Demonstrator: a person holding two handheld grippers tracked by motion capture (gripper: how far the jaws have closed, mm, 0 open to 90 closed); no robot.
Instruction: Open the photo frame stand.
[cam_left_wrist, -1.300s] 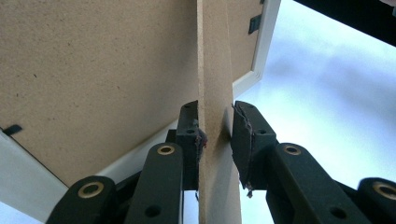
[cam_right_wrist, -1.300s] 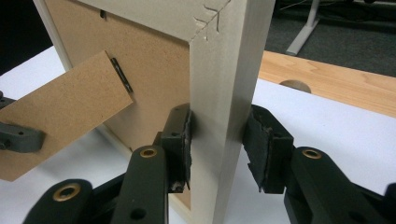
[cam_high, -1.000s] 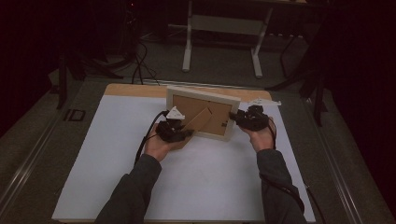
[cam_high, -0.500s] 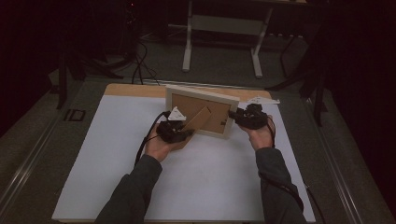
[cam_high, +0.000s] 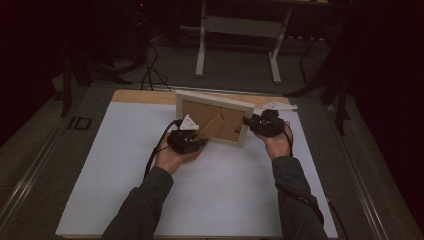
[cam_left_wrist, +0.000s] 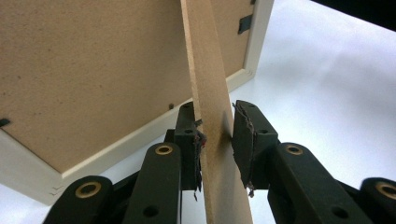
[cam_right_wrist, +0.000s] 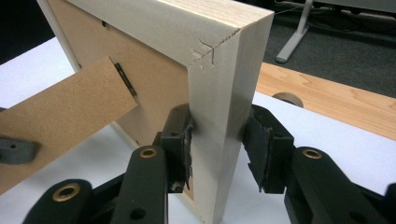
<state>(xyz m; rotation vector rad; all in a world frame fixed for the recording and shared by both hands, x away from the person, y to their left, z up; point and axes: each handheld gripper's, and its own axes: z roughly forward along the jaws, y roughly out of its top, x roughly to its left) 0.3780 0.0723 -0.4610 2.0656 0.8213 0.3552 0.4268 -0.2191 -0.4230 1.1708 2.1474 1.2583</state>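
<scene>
**Picture frame stood on edge, both grippers on it**

At the centre of the high view, a pale wooden picture frame (cam_high: 216, 120) stands on its long edge on the white sheet (cam_high: 125, 165), its brown backing board turned toward the person. Left gripper (cam_high: 192, 139) sits at lower centre, right up against the frame's fold-out stand (cam_high: 212, 127), which swings out from the back at an angle. Over in the left gripper view, that stand (cam_left_wrist: 212, 116) runs straight up through the middle of the shot between the two black jaws; the left pad touches it, the right pad sits just beside it with a sliver of gap, so a loose bracket rather than a hard pinch. Frame (cam_left_wrist: 70, 70) fills the upper left there, white rim along its lower edge.

Right gripper (cam_high: 250, 125) is at the frame's right end in the high view. Its own view shows the frame's corner post (cam_right_wrist: 219, 116) rising dead centre, jaws on either side of it, pads pressed to both faces: clamped. Stand (cam_right_wrist: 60, 121) pokes in from the left of that shot. Bare wood tabletop (cam_right_wrist: 327, 98) shows at the right beyond the sheet.
</scene>
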